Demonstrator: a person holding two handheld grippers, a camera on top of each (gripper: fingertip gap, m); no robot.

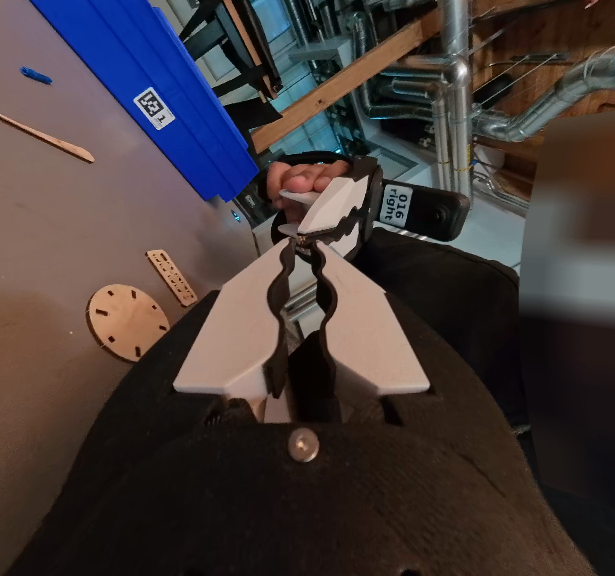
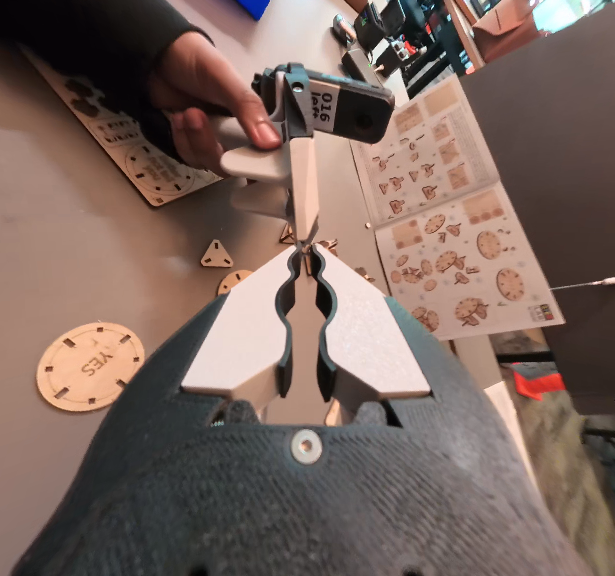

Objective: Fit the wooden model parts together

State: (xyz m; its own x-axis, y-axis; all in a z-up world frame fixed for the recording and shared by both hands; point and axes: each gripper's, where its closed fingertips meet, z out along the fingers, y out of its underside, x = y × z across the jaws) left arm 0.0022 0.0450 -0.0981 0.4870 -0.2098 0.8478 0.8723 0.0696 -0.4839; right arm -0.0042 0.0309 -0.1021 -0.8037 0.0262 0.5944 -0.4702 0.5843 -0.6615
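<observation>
Both grippers meet tip to tip above the tabletop point(image 2: 83, 244), a small wooden piece point(image 2: 307, 262) between them. The right gripper point(image 2: 304, 254) is clamped on it; the left gripper point(image 1: 302, 244) stands nearly closed around its other end, contact unclear. Wooden discs point(image 2: 90, 367) lie near the tabletop's edge.

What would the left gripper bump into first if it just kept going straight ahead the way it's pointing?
Most likely the right gripper: its fingertips sit right at the tips of the left gripper, with a small wooden piece pinched where they meet. Depth there is hard to judge.
</observation>
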